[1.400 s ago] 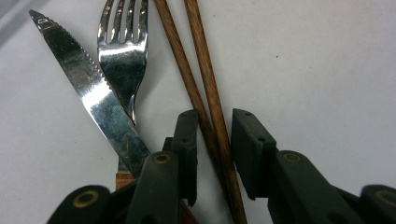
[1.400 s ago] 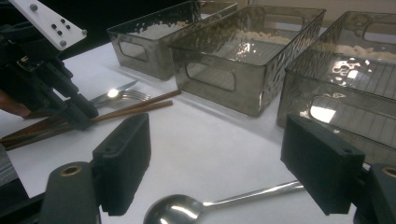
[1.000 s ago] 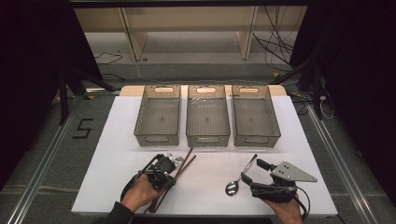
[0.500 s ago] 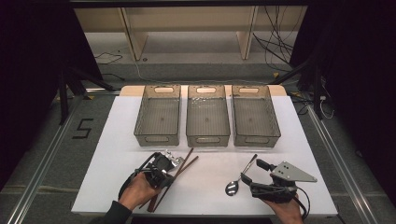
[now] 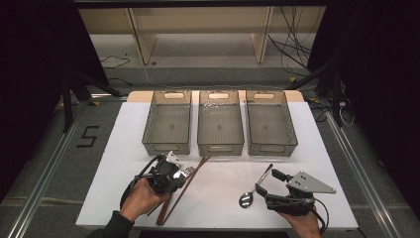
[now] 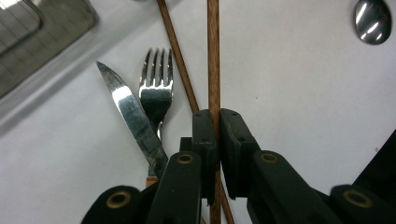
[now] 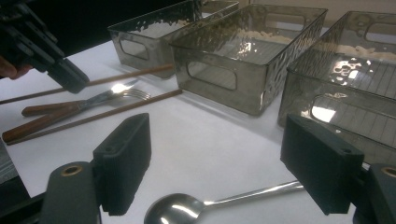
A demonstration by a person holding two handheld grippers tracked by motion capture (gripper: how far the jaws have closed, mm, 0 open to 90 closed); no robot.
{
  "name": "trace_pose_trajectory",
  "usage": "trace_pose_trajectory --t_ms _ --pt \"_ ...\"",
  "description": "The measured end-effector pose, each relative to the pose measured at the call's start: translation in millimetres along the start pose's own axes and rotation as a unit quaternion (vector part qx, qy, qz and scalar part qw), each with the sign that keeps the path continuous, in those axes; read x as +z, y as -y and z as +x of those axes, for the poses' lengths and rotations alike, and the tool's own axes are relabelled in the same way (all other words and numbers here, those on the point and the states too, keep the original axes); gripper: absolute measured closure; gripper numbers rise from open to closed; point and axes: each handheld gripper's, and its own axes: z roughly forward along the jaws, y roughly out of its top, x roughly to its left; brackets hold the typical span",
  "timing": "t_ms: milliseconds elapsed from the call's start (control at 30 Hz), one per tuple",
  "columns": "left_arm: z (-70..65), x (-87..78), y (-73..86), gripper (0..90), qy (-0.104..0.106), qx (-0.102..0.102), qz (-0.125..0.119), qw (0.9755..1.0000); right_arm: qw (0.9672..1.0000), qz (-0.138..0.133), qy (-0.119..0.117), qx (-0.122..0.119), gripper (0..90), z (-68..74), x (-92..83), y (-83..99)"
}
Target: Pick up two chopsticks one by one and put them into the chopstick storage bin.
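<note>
On the left, the left gripper (image 6: 215, 122) has its fingers (image 6: 204, 135) clamped tight on one chopstick (image 6: 213, 56), beside the knife (image 6: 128, 109) and fork (image 6: 156, 88) on the white worktop (image 5: 223, 188). To the right, the right gripper (image 7: 224, 158) rests low and level, fingers (image 7: 123, 161) spread wide either side of the spoon (image 7: 187, 210), apparently clear of it.

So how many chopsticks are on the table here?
2. One chopstick is clamped in the left gripper. The other chopstick lies on the table beside it, next to the fork and knife. None seems hidden.
</note>
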Motion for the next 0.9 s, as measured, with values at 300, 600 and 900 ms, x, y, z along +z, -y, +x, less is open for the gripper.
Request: trace_pose_trajectory --t_ms 300,600,900 --pt "12.2 -17.9 -8.3 84.4 0.001 -0.004 -0.032 0.9995 1.0 0.0 0.0 0.002 25.2 -0.1 -0.1 0.0" --pt "31.4 -37.9 -19.7 84.4 -0.013 -0.018 -0.071 0.9973 1.0 0.0 -0.001 0.002 25.2 -0.6 -0.2 0.2" --pt "57.5 -48.1 -34.2 84.3 -0.035 -0.036 -0.098 0.9939 1.0 0.0 -0.001 0.003 25.2 -1.0 -0.4 0.3"
